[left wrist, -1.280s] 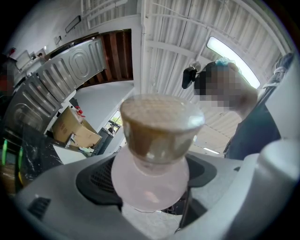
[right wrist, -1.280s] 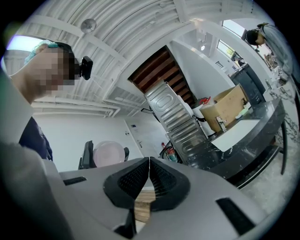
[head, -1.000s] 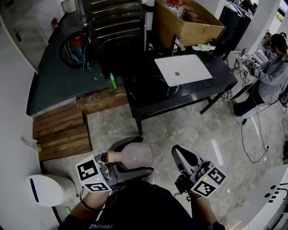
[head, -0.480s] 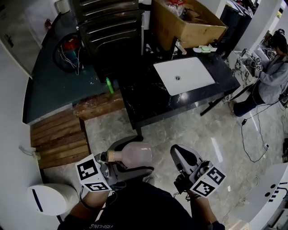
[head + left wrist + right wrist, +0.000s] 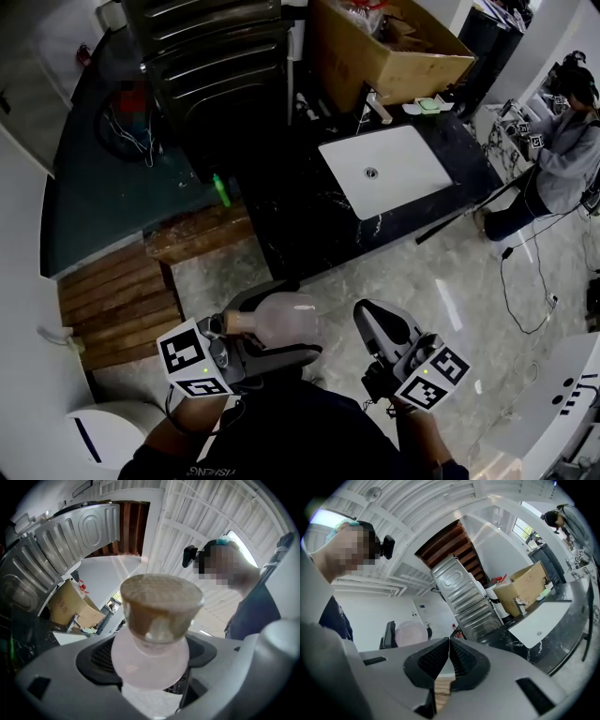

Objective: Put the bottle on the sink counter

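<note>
Left gripper (image 5: 302, 321) clamped on the bottle (image 5: 272, 323); bottle lay sideways, tan cap toward the marker cube, held close to the body above the floor (image 5: 403, 253). Right gripper (image 5: 375, 323) just beside it, jaws together, nothing between. Ahead stood a black counter (image 5: 300, 216) with a white sink (image 5: 389, 173); a box (image 5: 394, 47) sat beyond.

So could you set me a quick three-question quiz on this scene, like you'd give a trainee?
1. True or false: the bottle already stands on the black counter around the white sink.
2. Which one holds the bottle? A) the left gripper B) the right gripper C) neither
3. Fill in: the right gripper's jaws are ____, with nothing between them.

Key: 1 false; 2 A; 3 together.
</note>
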Motion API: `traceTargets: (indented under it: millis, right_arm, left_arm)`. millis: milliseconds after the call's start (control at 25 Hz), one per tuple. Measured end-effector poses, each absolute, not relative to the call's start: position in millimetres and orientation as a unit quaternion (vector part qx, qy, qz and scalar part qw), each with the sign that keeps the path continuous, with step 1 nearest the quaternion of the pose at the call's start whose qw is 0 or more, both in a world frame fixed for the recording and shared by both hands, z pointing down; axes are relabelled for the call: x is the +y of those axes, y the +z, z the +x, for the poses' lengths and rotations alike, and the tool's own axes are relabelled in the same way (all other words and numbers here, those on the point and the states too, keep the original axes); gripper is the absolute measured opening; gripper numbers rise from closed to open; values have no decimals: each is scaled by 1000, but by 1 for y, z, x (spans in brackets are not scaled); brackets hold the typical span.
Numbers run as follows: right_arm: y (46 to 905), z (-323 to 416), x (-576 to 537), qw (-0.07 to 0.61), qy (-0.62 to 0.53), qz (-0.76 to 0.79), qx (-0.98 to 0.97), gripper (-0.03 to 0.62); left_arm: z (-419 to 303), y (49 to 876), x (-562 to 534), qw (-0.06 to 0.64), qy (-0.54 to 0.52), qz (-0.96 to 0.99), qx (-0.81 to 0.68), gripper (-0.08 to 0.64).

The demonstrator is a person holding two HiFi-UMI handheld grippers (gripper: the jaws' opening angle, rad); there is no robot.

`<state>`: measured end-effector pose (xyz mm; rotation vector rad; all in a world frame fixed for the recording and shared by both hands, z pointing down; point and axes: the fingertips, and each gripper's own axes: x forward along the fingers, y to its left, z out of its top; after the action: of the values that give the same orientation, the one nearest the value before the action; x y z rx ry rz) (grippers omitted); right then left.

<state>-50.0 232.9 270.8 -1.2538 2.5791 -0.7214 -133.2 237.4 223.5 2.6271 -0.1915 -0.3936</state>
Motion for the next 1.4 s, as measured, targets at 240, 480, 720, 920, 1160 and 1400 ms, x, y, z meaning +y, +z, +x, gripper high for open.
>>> traceTargets:
  millis: [240, 480, 720, 920, 1160, 1400]
  right_arm:
    - [262, -61, 198, 97, -234, -431, 866, 26]
    - [259, -67, 174, 93, -233, -441, 862, 26]
    - [260, -69, 155, 87, -229, -447, 860, 26]
    - [263, -66, 141, 86, -231, -447, 860, 26]
    - [272, -51, 120, 91, -241, -442, 859, 26]
    - [275, -26, 87, 95, -245, -430, 864, 26]
  left_arm:
    - [-146, 218, 200, 234, -146, 959, -60, 403]
    - [-152, 216, 174, 237, -145, 959, -52, 403]
    - [-154, 220, 156, 239, -145, 959, -50, 403]
    - [-152, 224, 140, 241, -145, 958, -52, 403]
    - [-137, 230, 119, 242, -140, 958, -60, 403]
    - [-112, 235, 88, 244, -135, 957, -78, 403]
